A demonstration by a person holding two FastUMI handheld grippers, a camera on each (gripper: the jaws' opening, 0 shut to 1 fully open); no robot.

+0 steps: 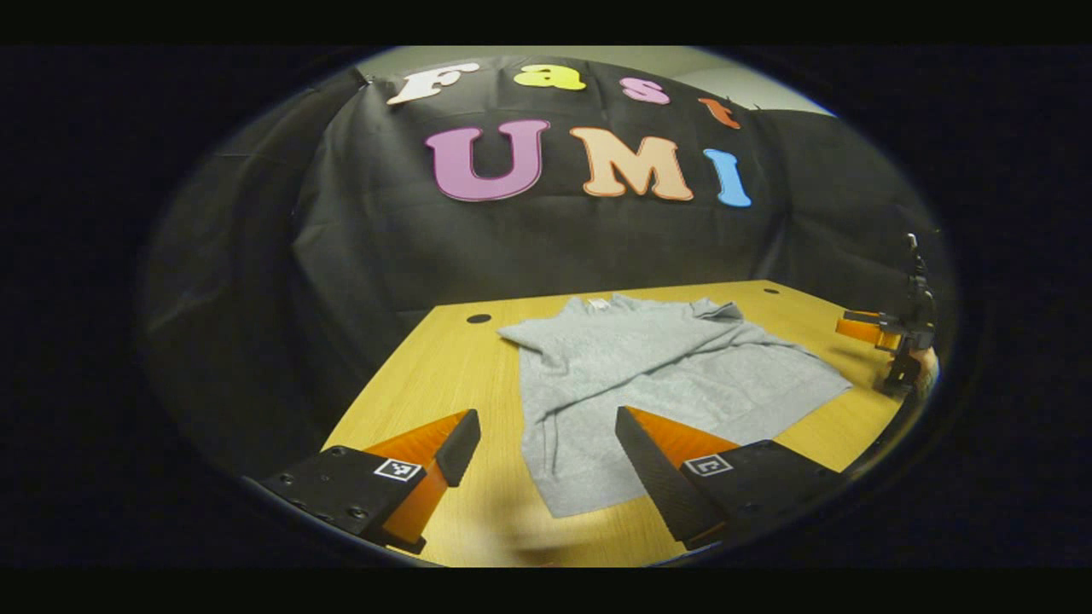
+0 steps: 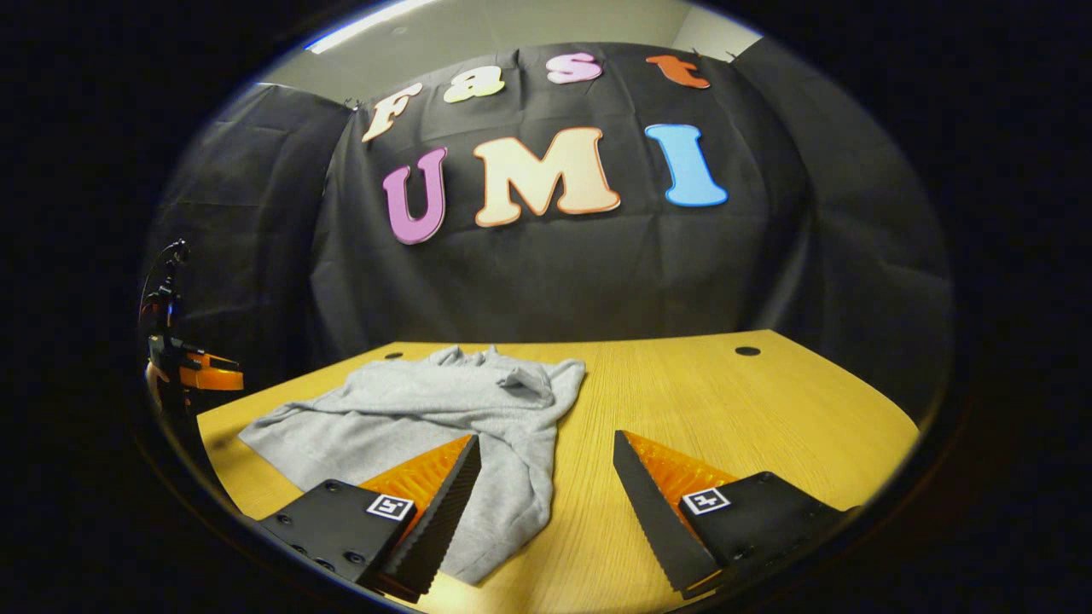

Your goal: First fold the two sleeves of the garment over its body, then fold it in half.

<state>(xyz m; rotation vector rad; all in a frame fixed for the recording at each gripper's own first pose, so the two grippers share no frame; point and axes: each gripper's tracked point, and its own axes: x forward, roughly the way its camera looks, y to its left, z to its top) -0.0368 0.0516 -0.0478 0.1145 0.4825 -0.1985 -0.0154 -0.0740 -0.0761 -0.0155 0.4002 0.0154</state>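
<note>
Okay, starting at my left: the left gripper [image 1: 546, 443] has its fingers spread wide apart with nothing between them, hovering above the near edge of the grey garment [image 1: 657, 375]. Its left finger sits over bare wood just left of the garment, its right finger over the cloth's near portion; I can't tell whether either one touches the fabric.

The garment lies on the wooden table [image 1: 444, 375], fairly flat, collar toward the booth wall. From the left gripper view, one sleeve looks already folded across the body, running diagonally from the collar's left side, and a hem corner juts out toward the right. A small dark hole [image 1: 479, 318] in the tabletop sits just left of the collar end.

Further right of the garment, in that same view, I see the right gripper [image 1: 862, 328] from the side, near the table's right edge, with a hand [image 1: 926, 367] on it.

Now the right gripper view: the right gripper [image 2: 546, 477] is also wide open and empty, its left finger over the garment's [image 2: 426, 409] edge, its right finger over bare table [image 2: 725, 409]. From here the cloth looks bunched near the collar. Well left of the garment, the left gripper [image 2: 200, 375] shows from the side. Another hole [image 2: 747, 350] lies well right of the garment.
</note>
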